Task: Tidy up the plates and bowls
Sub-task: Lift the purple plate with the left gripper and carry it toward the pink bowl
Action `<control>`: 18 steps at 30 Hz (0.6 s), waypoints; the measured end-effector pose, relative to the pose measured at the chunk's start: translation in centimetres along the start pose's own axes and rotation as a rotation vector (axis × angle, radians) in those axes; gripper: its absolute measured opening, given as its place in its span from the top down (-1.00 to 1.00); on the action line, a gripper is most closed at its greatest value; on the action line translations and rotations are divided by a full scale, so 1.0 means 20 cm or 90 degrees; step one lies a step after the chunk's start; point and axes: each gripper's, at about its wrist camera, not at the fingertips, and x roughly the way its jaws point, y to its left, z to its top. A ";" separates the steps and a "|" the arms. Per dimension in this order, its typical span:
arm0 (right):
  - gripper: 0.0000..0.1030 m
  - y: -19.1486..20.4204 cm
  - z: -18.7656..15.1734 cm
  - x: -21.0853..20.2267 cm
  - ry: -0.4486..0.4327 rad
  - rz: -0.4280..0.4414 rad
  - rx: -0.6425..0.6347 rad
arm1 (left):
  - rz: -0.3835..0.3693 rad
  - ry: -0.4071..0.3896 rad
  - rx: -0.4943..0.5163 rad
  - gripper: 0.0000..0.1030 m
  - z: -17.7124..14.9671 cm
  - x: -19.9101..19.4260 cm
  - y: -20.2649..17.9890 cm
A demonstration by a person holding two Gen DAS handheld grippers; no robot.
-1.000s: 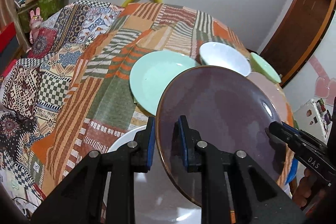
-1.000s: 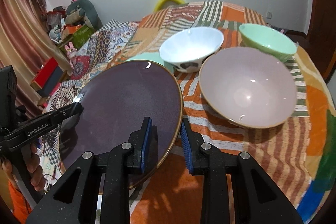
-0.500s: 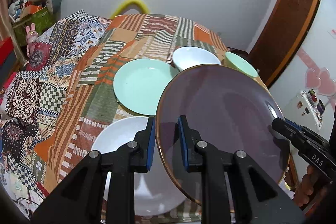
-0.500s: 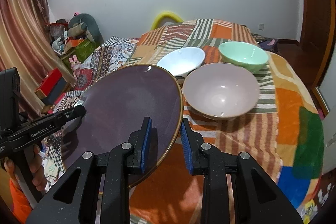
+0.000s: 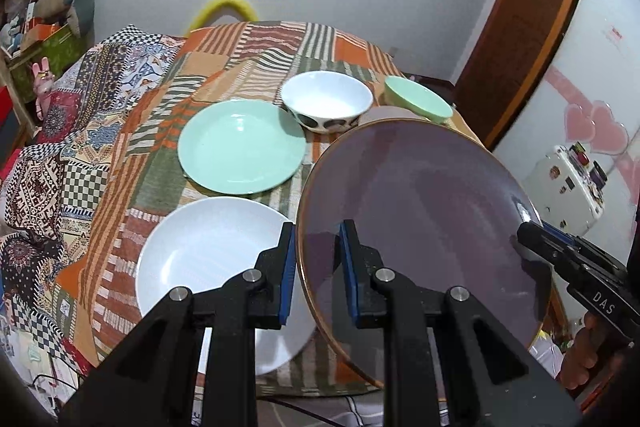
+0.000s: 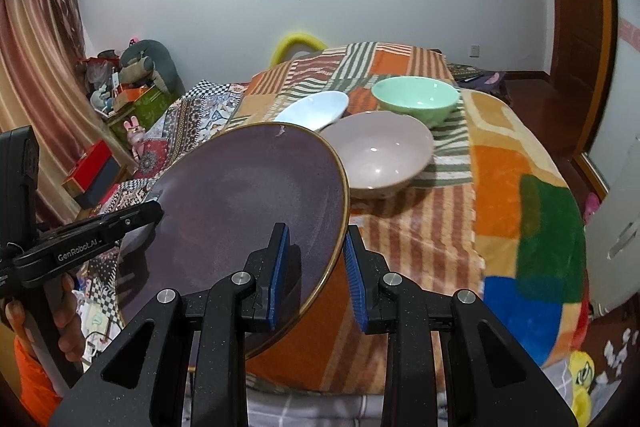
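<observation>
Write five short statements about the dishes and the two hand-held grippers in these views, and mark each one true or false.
1. Both the left hand-held gripper and the right hand-held gripper clamp the rim of the purple plate. True.
2. The purple plate lies flat on the cloth. False: it is held tilted in the air above the table.
3. The white plate sits nearer the camera than the mint green plate in the left wrist view. True.
4. The pink bowl is stacked inside the green bowl. False: they stand side by side.
5. The white bowl holds food. False: it looks empty.
</observation>
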 end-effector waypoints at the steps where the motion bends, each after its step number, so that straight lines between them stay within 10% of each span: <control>1: 0.51 -0.01 -0.01 0.00 0.001 -0.002 0.002 | -0.002 0.004 0.004 0.60 -0.01 0.01 -0.02; 18: 0.51 -0.22 -0.19 -0.04 0.038 -0.029 0.047 | -0.013 0.091 0.053 0.59 -0.09 0.20 -0.19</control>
